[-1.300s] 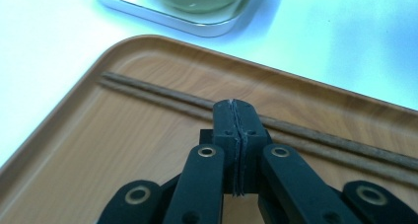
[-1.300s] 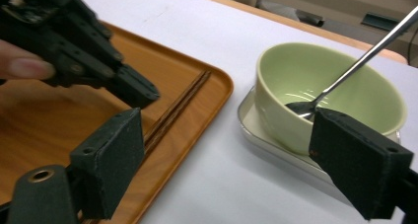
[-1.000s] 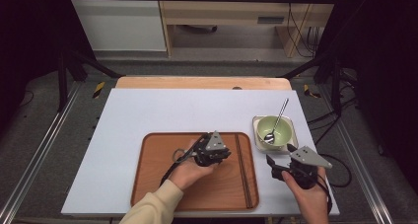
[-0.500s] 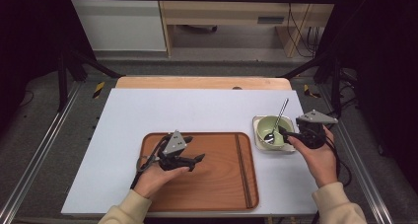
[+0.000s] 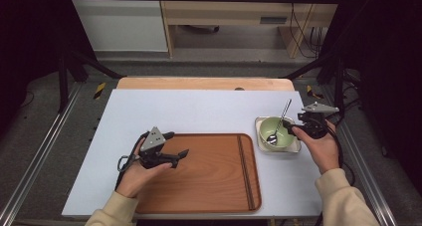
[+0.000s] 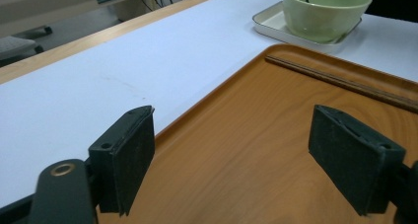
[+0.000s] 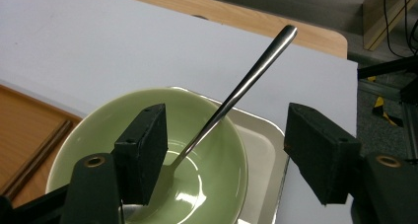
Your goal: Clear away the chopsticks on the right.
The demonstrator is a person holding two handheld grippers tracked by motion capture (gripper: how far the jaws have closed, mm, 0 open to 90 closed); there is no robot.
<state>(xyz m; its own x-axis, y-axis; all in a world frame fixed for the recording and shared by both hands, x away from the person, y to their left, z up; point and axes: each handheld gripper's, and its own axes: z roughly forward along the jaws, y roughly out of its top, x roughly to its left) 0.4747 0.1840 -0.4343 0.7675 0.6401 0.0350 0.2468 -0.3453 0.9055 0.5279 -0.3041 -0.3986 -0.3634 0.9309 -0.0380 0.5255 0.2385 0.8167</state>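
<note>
Left hand-held gripper (image 5: 180, 155): now at lower left over the brown wooden tray (image 5: 214, 196), away from the dark chopsticks (image 5: 247, 169); jaws just opened wide, empty. Right hand-held gripper (image 5: 297, 125): moved to the pale green ceramic bowl (image 5: 283, 141) at right, jaws narrowing but apart, straddling the steel spoon (image 7: 236, 93); pickup likely next.

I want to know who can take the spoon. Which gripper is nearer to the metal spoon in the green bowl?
Right. The right gripper is beside the green bowl, jaws open around the metal spoon. The left gripper is far off, over the wooden tray.
</note>
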